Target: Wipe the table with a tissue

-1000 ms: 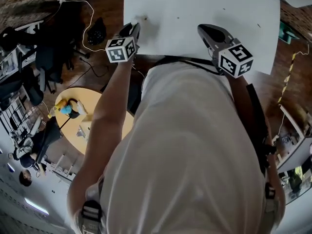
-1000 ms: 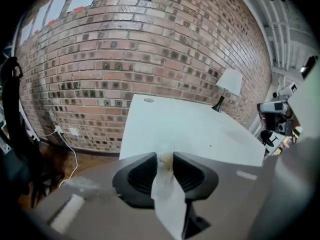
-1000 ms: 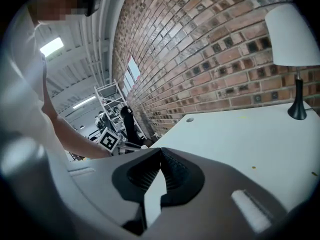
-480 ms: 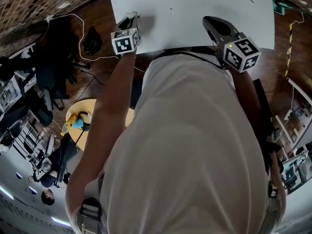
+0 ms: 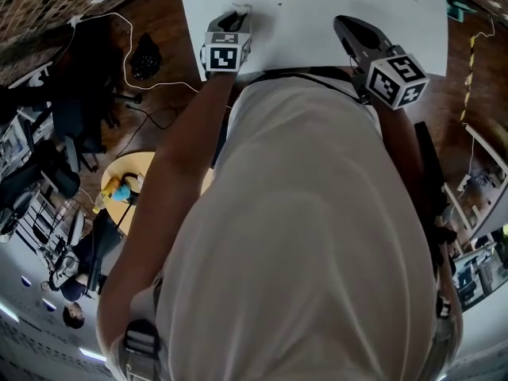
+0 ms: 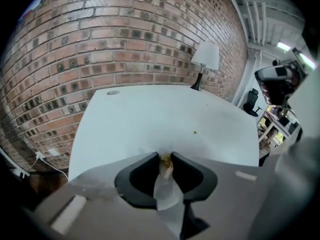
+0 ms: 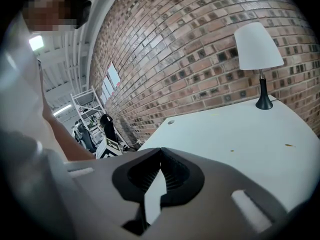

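Near the worktop's [image 6: 150, 109] front edge, my left fingers [image 6: 150, 165], just closing, pinch the tissue [image 6: 168, 196]; my right fingers [image 7: 175, 168] are pressed together, empty. A crumb [image 6: 195, 132] remains, so wiping seems unfinished.

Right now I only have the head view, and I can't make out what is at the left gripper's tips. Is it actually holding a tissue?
Observer: Yes. In the left gripper view, the left gripper is shut on a white tissue. Its jaws have just been closing on it.
Operator: Is anything left to wipe?
Observer: A small speck lies on the table, ahead of the tips.
Operator: And the right gripper?
Observer: In its own view, the right gripper is shut, with nothing between its jaws.
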Motion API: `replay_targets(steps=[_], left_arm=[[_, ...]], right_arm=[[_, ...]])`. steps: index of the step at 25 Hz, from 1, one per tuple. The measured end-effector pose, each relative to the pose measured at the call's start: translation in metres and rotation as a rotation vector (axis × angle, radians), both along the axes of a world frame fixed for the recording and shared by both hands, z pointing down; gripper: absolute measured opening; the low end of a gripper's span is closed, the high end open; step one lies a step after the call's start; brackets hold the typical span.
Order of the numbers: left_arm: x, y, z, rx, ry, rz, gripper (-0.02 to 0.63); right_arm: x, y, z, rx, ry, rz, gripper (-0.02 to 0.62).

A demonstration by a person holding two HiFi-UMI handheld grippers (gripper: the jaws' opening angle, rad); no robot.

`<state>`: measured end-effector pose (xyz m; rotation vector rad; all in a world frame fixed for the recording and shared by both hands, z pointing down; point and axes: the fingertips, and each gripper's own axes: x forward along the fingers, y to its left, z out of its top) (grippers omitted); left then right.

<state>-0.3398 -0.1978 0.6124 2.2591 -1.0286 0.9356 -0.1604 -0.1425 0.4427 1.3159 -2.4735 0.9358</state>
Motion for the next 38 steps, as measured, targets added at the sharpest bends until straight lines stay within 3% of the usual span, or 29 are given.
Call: replay_targets(steps=[6, 11, 15, 21, 24, 28, 32, 38], left_arm=[[0.03, 0.034, 0.004, -0.05, 0.015, 0.102, 0.084], [0.067, 0.066, -0.012, -0.224, 0.21, 0.222, 0.086], [0.045, 0.071, -0.028, -0.169, 0.252, 0.153, 0.087], [-0.043, 0.067, -0.034, -0.113, 0.224, -0.021, 0.089], [-0.066, 0.062, -0.037, -0.097, 0.246, -0.049, 0.089], [-0.067, 0.059, -0.045, -0.082, 0.249, -0.014, 0.087], [-0.051, 0.056, -0.049, -0.05, 0.182, 0.056, 0.086], [-0.031, 0.051, -0.046, -0.089, 0.186, 0.044, 0.086]], right_arm=[[-0.007, -0.007, 0.003, -0.005, -0.011, -0.027, 0.008], [-0.012, -0.01, -0.001, -0.003, -0.031, -0.022, 0.008], [-0.018, -0.009, 0.0, -0.004, -0.03, -0.005, 0.008], [-0.024, 0.0, 0.009, -0.015, -0.035, 0.043, 0.008], [-0.027, 0.004, 0.01, -0.01, -0.035, 0.062, 0.008], [-0.029, 0.015, 0.01, -0.008, -0.036, 0.089, 0.008], [-0.024, 0.02, 0.012, -0.004, -0.046, 0.115, 0.008], [-0.01, 0.013, 0.016, 0.01, -0.051, 0.11, 0.008]])
